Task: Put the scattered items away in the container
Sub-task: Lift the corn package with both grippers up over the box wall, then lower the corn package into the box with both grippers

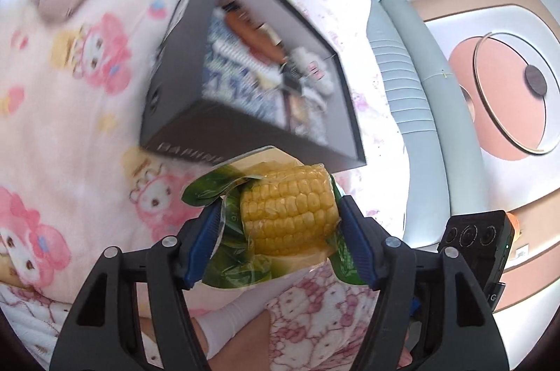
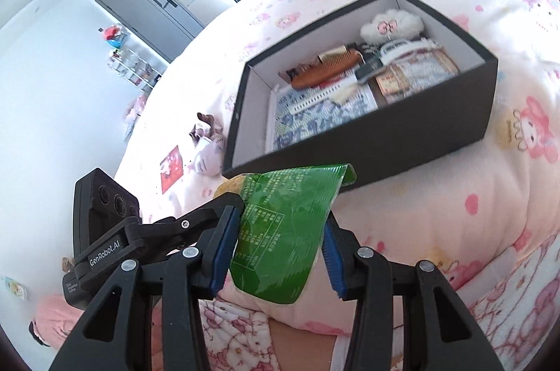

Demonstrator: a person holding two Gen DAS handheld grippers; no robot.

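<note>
A vacuum-packed corn cob in a green and clear wrapper sits between the blue pads of my left gripper, which is shut on it, just short of the black box. In the right wrist view the green back of the corn packet lies between the fingers of my right gripper, whose pads touch its sides. The left gripper also shows there, holding the packet from the left. The open black box holds a comb, a white plush, packets and a blue-patterned item.
The box rests on a pink cartoon-print blanket over a bed. A plush toy and a red card lie on the bed to the left of the box. A grey bed edge and floor lie to the right.
</note>
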